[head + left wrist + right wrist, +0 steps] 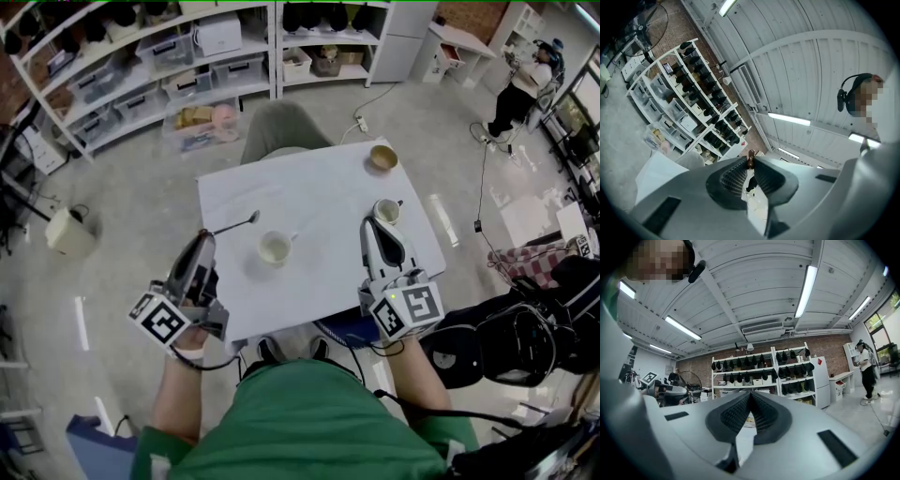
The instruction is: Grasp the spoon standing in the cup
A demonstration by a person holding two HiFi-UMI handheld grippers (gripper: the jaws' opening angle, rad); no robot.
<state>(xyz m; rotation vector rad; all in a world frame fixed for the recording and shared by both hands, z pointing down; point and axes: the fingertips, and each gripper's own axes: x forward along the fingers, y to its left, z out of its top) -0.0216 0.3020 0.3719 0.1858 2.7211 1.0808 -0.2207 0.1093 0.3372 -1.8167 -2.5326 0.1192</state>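
Observation:
My left gripper (207, 235) sits at the white table's (319, 192) left edge, shut on a thin spoon (239, 223). The spoon sticks out over the table toward the upper right, with its bowl end free. In the left gripper view, a small brown part of the spoon (750, 158) shows pinched between the ribbed pads of the left gripper (750, 162). An empty white cup (275, 248) stands mid-table, to the right of the spoon. My right gripper (373, 223) is shut and empty beside a second cup (387, 211). In its own view the right gripper (750, 393) has its jaws closed together.
A wooden bowl (382, 157) stands at the table's far right corner. A grey chair (281, 131) is behind the table, with white shelves (150, 56) beyond. Black bags (506, 342) lie on the floor to the right. A person (525, 84) stands far back right.

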